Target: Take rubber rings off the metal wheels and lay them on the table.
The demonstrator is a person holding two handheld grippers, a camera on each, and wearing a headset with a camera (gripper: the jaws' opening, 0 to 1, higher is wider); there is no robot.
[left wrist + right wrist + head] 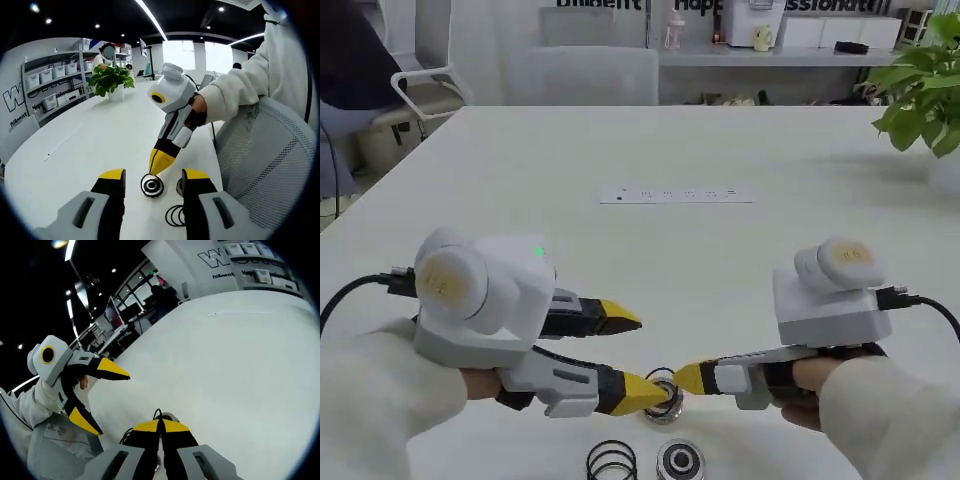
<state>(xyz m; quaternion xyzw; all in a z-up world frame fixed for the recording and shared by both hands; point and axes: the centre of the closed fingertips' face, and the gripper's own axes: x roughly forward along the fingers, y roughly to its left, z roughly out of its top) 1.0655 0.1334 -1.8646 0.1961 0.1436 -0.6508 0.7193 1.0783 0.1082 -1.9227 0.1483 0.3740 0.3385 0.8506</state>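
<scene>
The metal wheel being worked on sits on the white worktop close to the person, at about 6 o'clock in the head view. A thin black rubber ring arches up from its far edge. The right gripper reaches in from 3 o'clock with its jaws pressed together, and their yellow tips look to be nipping that ring right at the wheel's rim; its own view shows the loop standing up just past the closed tips. The left gripper comes in from 9 o'clock with its jaws spread wide. The lower jaw's tip is against the wheel and the upper one is held well above it. In the left gripper view the wheel lies between the two yellow tips, with the right gripper's point coming down on it from 12 o'clock. A small heap of loose rings lies flat at about 7 o'clock from the wheel, nearer the person. Just beside that heap, at about 6 o'clock from the wheel, lies a second wheel. White sleeves cover both of the person's arms. A flat power strip lies toward 12 o'clock, and a leafy plant stands at about 2 o'clock.
</scene>
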